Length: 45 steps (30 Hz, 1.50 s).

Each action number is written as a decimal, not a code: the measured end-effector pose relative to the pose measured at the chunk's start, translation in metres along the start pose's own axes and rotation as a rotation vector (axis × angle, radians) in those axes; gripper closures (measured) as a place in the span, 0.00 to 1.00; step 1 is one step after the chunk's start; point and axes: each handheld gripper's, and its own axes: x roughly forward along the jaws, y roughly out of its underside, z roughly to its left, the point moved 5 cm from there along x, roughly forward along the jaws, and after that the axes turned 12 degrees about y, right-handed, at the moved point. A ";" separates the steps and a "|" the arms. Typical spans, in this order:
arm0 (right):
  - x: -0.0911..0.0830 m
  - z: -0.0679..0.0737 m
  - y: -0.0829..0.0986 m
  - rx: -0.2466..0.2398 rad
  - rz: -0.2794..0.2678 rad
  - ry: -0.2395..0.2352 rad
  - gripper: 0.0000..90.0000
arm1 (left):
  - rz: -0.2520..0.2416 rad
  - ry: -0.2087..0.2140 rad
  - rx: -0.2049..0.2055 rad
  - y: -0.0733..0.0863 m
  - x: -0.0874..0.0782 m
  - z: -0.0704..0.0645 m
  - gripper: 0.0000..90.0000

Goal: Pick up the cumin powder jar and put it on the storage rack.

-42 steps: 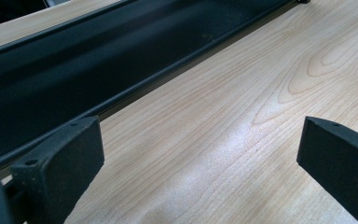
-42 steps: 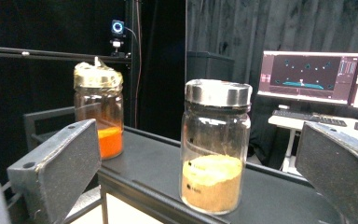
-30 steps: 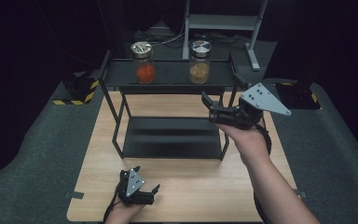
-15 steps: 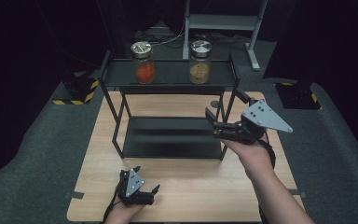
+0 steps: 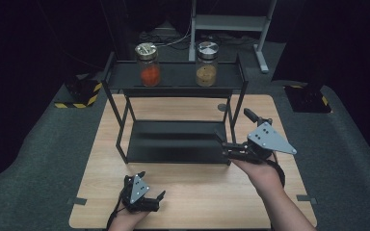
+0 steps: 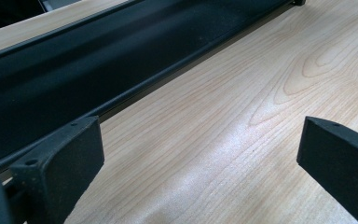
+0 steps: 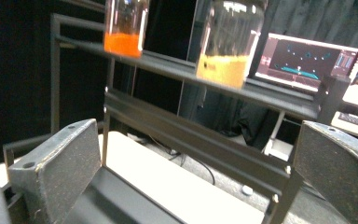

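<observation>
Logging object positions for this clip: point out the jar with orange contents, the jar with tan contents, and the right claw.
Jar with orange contents point(image 5: 147, 65): high view, glass body above the orange fill.
Jar with tan contents point(image 5: 206, 64): high view, glass body.
Right claw point(image 5: 225, 146): high view, midway between its fingertips, open.

Place: a lab set up for recording, not a home or shop.
Walls: black all round, dark drapes at 12 o'clock.
Floor: grey carpet point(image 5: 38, 159), with yellow-and-black striped weights point(image 5: 79, 94) at 10 o'clock.
Surface: one pale wood surface point(image 5: 197, 192), taped at its near corners.
Fixture: a bare black metal rack point(image 5: 173, 82) holding two sample jars point(image 5: 148, 64).
Equipment: a grey metal stand point(image 5: 231, 21) at 12 o'clock; lit monitors point(image 7: 303, 60) showing in the right gripper view.
</observation>
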 end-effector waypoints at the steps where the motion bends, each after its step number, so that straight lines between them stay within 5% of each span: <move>1: -0.001 0.000 0.003 -0.003 0.008 0.001 0.00 | 0.001 0.000 0.001 0.000 0.000 0.000 0.01; 14: -0.012 0.008 0.051 -0.049 0.089 0.006 0.00 | -0.002 -0.001 0.005 0.000 0.000 -0.001 0.01; 34: -0.031 0.013 0.143 -0.036 0.275 0.007 0.00 | 0.010 -0.016 0.032 0.000 0.001 -0.005 0.01; 45: -0.039 0.012 0.174 -0.059 0.384 0.011 0.00 | 0.011 -0.022 0.040 0.000 0.002 -0.007 0.01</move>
